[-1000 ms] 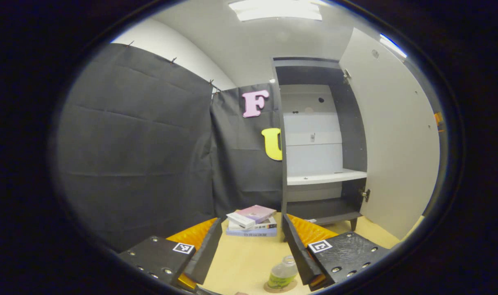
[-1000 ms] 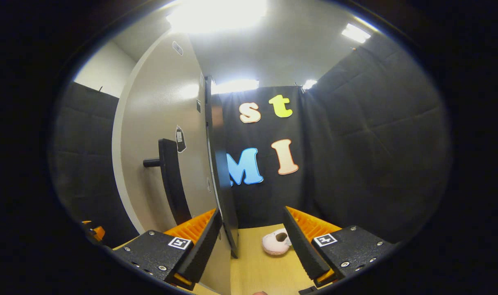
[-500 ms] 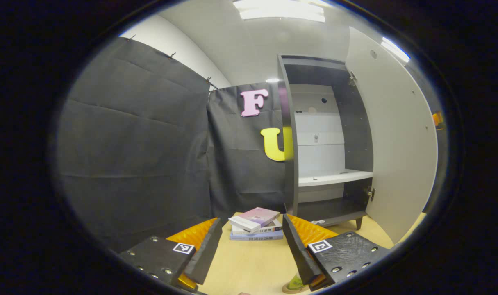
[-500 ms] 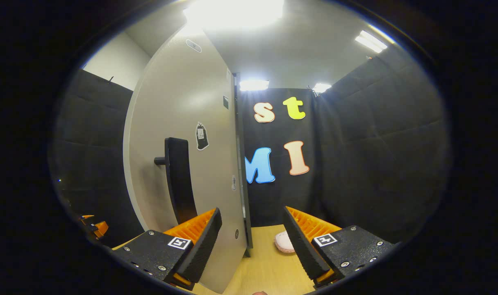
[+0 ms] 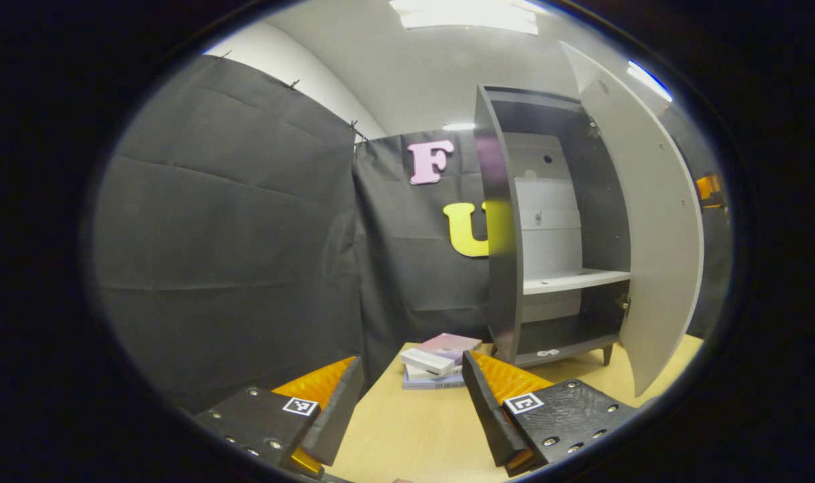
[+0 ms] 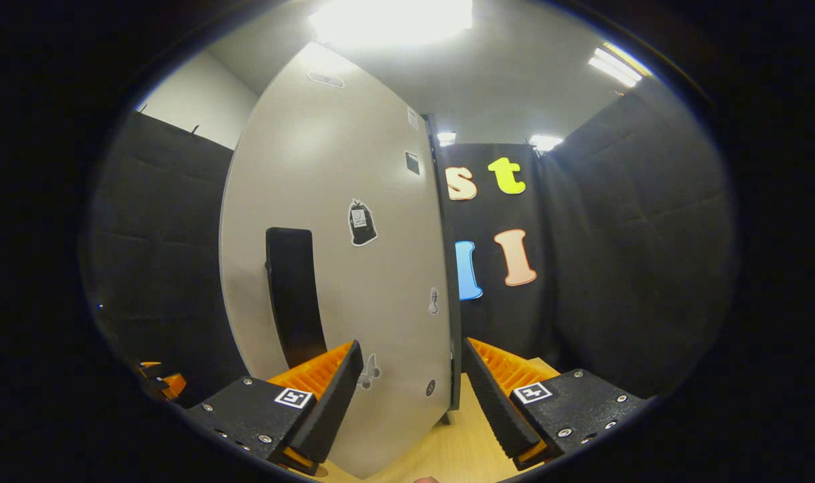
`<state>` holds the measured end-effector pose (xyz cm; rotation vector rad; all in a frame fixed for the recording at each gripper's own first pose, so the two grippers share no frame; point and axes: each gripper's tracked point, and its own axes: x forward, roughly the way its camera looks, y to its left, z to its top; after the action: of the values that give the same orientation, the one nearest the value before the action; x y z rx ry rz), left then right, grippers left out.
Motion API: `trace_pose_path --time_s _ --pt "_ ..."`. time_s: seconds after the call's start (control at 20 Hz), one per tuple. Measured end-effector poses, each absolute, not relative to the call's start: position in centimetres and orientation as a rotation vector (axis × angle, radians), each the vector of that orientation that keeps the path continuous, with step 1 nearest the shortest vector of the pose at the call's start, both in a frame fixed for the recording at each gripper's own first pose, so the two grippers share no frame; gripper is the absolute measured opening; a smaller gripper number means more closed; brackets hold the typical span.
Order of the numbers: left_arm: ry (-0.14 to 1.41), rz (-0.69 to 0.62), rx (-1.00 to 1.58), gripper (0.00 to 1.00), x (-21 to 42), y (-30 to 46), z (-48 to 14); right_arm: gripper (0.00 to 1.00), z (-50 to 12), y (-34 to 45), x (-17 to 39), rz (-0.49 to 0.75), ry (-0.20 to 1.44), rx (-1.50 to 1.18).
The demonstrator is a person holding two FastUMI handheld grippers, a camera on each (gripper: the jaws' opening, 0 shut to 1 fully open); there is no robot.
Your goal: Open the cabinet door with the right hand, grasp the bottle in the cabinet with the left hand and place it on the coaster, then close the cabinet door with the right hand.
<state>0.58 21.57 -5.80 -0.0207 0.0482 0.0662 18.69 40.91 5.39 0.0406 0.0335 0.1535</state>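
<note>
On the wooden table [image 5: 407, 429], cabinet [image 5: 555, 235] standing open, shelves bare, door [image 5: 655, 221] swung wide. Beside it, stacked books [image 5: 437, 359]. Left gripper [image 5: 410, 419] jaws wide, empty. Right gripper [image 6: 410, 409] jaws wide, empty, facing door's outer face near black handle [image 6: 293, 295].

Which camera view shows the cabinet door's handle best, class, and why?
The right gripper view: the dark upright handle stands on the outer face of the cabinet door, large and near. The left gripper view shows the door's plain inner face, swung open beside the cabinet, with the shelf inside.
</note>
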Motion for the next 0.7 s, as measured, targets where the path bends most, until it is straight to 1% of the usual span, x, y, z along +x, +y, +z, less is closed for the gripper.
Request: trace_pose_path --time_s 0.3,0.35,0.4,0.45,0.5,0.55,0.6,0.65,0.7 --pt "0.063 0.084 -0.015 0.89 -0.1 24.6 -6.8 0.93 4.9 45.7 20.8 0.213 0.028 0.069" --pt "0.063 0.088 -0.013 0.89 -0.3 25.1 -6.8 0.89 4.7 46.5 21.3 0.224 0.03 0.071" --pt "0.063 0.092 -0.01 0.89 -0.4 25.6 -6.9 0.94 4.6 47.3 21.8 0.235 0.032 0.071" --pt "0.064 0.097 -0.007 0.85 -0.5 26.1 -6.9 0.99 4.6 47.8 22.2 0.243 0.031 0.069" --pt "0.065 0.102 -0.006 0.85 -0.7 26.5 -6.9 0.95 4.6 48.4 22.5 0.248 0.029 0.064" --pt "0.065 0.105 -0.007 0.85 -0.8 26.9 -6.8 0.95 4.6 49.0 22.8 0.251 0.028 0.058" --pt "0.066 0.109 -0.009 0.89 -0.9 27.3 -6.9 0.95 4.5 49.4 23.0 0.255 0.029 0.053" --pt "0.064 0.112 -0.011 0.85 -0.9 27.5 -6.9 0.95 4.2 50.0 23.1 0.259 0.035 0.05" --pt "0.058 0.114 -0.013 0.89 -0.8 27.3 -7.0 0.95 3.9 50.3 23.1 0.26 0.04 0.046"
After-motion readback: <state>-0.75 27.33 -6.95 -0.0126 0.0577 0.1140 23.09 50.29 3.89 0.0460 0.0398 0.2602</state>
